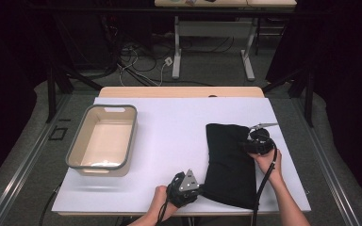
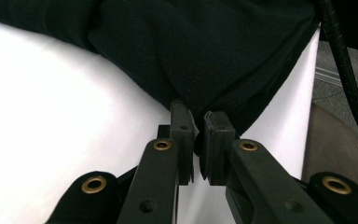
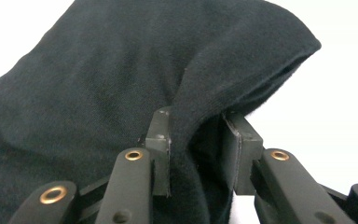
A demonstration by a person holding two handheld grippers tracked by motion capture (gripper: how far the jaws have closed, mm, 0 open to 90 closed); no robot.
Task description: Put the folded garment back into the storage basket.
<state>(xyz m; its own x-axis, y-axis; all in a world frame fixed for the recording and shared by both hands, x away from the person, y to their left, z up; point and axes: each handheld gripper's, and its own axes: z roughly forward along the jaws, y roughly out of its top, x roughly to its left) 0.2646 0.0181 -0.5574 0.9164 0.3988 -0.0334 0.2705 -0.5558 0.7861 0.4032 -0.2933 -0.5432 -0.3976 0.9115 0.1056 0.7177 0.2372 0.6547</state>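
Observation:
A black cloth [image 1: 228, 165] lies folded on the right half of the white table top [image 1: 169, 132]. My left gripper [image 1: 201, 190] is at the cloth's near left corner. In the left gripper view its jaws [image 2: 198, 126] are pinched nearly together on the cloth's edge [image 2: 205, 46]. My right gripper [image 1: 245, 147] reaches in from the cloth's right edge, near its far end. Seen in the right gripper view, a raised fold of the cloth [image 3: 98, 70] runs down between its jaws [image 3: 196, 130], which are closed on that fold.
A beige tub with a grey rim [image 1: 131, 136] stands on the left half of the table, nothing inside it. The right gripper's cable [image 1: 264, 183] trails toward the near edge. Beyond the table are a desk frame and floor cables.

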